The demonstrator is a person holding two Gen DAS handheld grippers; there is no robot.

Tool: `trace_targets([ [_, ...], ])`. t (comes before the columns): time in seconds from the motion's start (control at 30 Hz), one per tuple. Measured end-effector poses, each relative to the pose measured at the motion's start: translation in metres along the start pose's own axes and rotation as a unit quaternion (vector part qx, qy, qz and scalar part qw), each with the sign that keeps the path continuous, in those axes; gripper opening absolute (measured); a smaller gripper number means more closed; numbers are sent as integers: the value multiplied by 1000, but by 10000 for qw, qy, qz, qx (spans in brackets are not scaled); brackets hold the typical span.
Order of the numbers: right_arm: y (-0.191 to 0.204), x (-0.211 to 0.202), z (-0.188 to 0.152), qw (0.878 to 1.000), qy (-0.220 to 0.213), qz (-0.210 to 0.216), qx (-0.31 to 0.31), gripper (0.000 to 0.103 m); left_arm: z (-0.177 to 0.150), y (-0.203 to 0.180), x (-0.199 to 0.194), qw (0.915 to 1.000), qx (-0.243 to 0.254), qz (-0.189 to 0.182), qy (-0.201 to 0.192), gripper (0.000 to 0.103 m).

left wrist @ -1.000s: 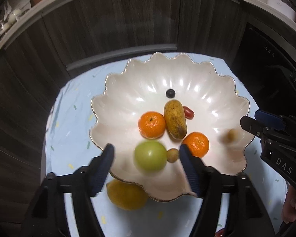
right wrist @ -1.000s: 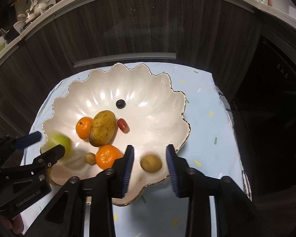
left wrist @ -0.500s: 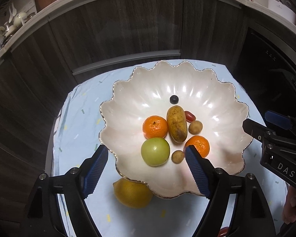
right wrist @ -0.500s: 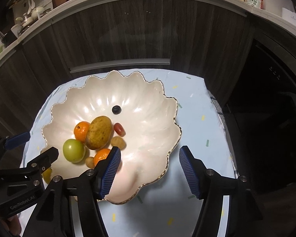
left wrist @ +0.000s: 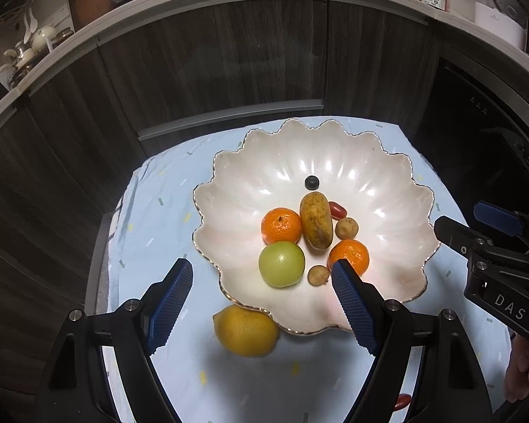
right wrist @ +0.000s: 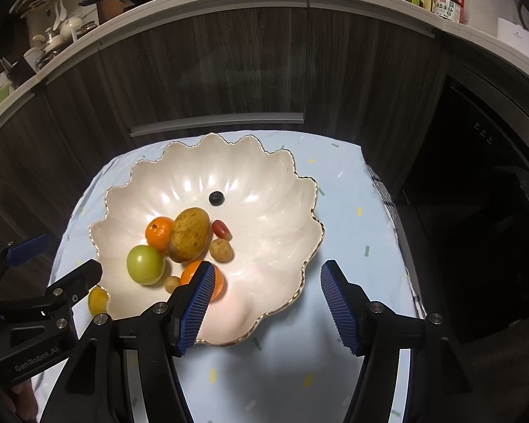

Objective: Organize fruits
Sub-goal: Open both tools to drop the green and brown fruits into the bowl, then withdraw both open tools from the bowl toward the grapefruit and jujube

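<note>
Hovering spread and empty above the scalloped bowl (left wrist: 388, 190) where most fruits sit gathered, the left tool (left wrist: 261, 303) and right tool (right wrist: 264, 303) leave the lemon (left wrist: 245, 329) outside on the desk (left wrist: 151, 211), likely next.

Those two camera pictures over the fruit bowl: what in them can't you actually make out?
- Lemon: its far side lies under the bowl rim in the left wrist view; the right wrist view shows only a sliver.
- Lower orange: half hidden by a blue finger pad in the right wrist view.
- Small red thing: cut off behind the left gripper arm, unidentifiable.
- Counter bottles: labels too small to read.
</note>
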State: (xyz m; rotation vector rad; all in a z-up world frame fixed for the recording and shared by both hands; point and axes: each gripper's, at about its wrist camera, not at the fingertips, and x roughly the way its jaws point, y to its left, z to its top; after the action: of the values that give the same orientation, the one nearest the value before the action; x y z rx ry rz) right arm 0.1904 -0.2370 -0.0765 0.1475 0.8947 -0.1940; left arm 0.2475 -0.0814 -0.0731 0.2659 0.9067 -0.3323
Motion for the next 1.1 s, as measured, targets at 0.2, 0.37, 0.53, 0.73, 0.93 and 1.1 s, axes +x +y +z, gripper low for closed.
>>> trace_targets([
  [0.2,3,-8,-7,10000,11,-29,90,63,-5,1,-9,10000,31,-16,-45,81],
  [0.37,6,-12,-16,9998,67,-59,162,63,-12,3,-14,9999,88,-31,-62,81],
  [0.53,10,-16,-27,9997,114,-88,191,63,-20,6,-17,9999,144,-46,-74,81],
  [0.73,17,-19,-42,9995,198,-110,214,63,-30,10,-20,9997,226,-88,-67,81],
  [0.93,20,-24,-53,9991,247,-129,318,63,-38,11,-20,9994,325,-140,-18,81],
  [1.1,24,-27,-62,9987,274,-157,397,63,-43,14,-21,9990,411,-173,-21,81],
])
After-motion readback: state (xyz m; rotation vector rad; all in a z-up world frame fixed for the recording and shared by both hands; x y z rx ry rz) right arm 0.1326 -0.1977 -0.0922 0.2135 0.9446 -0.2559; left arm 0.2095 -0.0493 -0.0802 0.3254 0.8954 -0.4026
